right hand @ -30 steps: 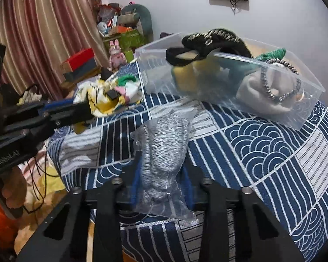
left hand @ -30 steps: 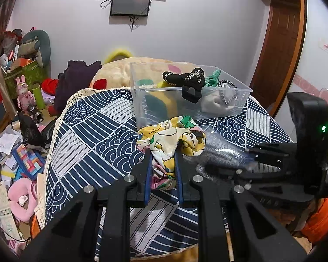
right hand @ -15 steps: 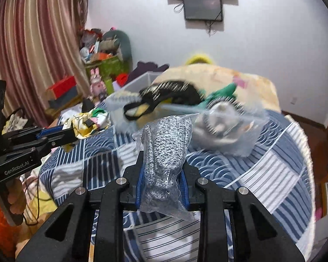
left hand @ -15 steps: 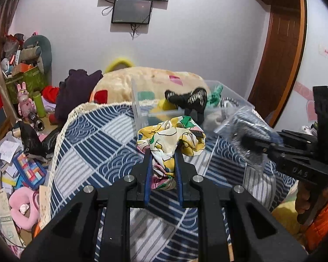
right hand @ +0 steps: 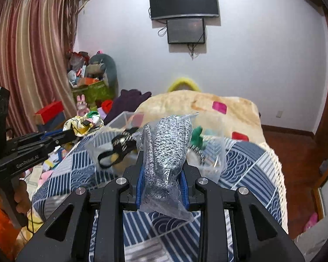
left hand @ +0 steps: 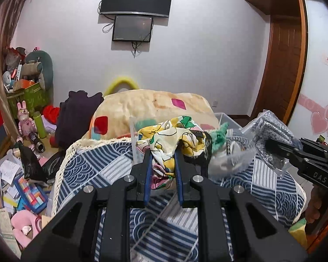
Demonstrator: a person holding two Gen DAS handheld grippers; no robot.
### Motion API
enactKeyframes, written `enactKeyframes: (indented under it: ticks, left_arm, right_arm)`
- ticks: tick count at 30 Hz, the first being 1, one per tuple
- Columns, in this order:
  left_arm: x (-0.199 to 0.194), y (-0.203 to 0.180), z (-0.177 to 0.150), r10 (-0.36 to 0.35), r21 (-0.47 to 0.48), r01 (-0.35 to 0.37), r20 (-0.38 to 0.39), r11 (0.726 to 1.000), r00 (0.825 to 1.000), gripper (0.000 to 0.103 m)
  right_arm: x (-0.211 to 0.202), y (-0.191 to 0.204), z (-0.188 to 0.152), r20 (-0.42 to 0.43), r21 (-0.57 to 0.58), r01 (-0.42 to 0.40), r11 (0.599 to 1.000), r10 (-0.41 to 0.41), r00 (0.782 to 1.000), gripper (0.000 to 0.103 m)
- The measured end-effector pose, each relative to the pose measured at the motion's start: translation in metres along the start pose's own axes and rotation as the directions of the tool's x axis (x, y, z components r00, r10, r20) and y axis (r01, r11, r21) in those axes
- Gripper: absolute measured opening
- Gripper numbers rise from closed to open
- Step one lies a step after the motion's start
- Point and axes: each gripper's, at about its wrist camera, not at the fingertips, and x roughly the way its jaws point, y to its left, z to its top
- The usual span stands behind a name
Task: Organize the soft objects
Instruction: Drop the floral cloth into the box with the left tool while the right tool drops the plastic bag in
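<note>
My left gripper [left hand: 163, 155] is shut on a yellow floral cloth [left hand: 170, 139] and holds it in the air above the table; it also shows in the right wrist view [right hand: 83, 124]. My right gripper [right hand: 163, 163] is shut on a grey knitted item in a clear plastic bag [right hand: 166, 148], also lifted; the bag shows at the right in the left wrist view [left hand: 271, 135]. A clear plastic bin [right hand: 94, 146] with a black strap item [right hand: 120, 144], a green item [right hand: 196, 138] and other soft things stands on the table just beyond both grippers.
The round table has a blue-and-white patterned cloth [right hand: 240, 163] with a lace edge. Behind it lies a beige blanket [left hand: 155, 104]. Clutter, toys and boxes fill the floor at the left [left hand: 21, 174]. A wooden door [left hand: 284, 65] stands at the right.
Both grippers have lifted their loads off the table and risen, tilting up; the bin now sits lower and closer under them.
</note>
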Motion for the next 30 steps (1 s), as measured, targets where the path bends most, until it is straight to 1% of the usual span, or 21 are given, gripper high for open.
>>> enactKeyframes:
  ticks: [2,6,11,14,17,23,28,30]
  left_arm:
    - [0.008,0.000,0.006,0.002,-0.002,-0.002,0.004,1.000,1.000,0.018]
    - [0.022,0.001,0.013,0.035,-0.010,-0.035,0.008,0.999,0.999,0.018]
    - [0.043,0.003,0.019,0.031,-0.020,-0.031,-0.012,0.999,0.999,0.018]
    - [0.058,0.003,0.019,0.035,-0.021,-0.036,-0.039,0.999,0.999,0.018]
    - [0.072,0.004,0.018,0.018,-0.030,-0.020,-0.072,0.999,0.997,0.018]
    - [0.093,0.000,0.015,0.007,-0.021,-0.010,-0.120,1.000,0.993,0.018]
    - [0.102,-0.003,0.011,0.014,-0.011,-0.015,-0.139,1.000,0.990,0.018]
    - [0.104,-0.002,0.010,0.017,-0.015,-0.019,-0.143,1.000,0.990,0.019]
  right_arm:
    - [0.003,-0.001,0.007,0.013,0.000,0.008,1.000,-0.008,1.000,0.024]
    - [0.012,-0.005,0.019,0.035,0.004,0.018,1.000,-0.018,0.999,0.024]
    - [0.027,-0.007,0.028,0.040,0.014,0.014,1.000,-0.015,0.999,0.024]
    - [0.039,-0.006,0.032,0.021,0.018,0.010,1.000,-0.010,1.000,0.024]
    - [0.047,-0.006,0.035,0.014,0.023,0.011,1.000,-0.011,1.000,0.024]
    - [0.063,-0.003,0.035,-0.016,0.036,-0.008,0.999,0.009,1.000,0.024]
    - [0.086,0.006,0.030,-0.081,0.022,-0.021,1.000,0.023,0.996,0.024]
    - [0.092,0.008,0.026,-0.100,0.012,-0.016,1.000,0.017,0.995,0.024]
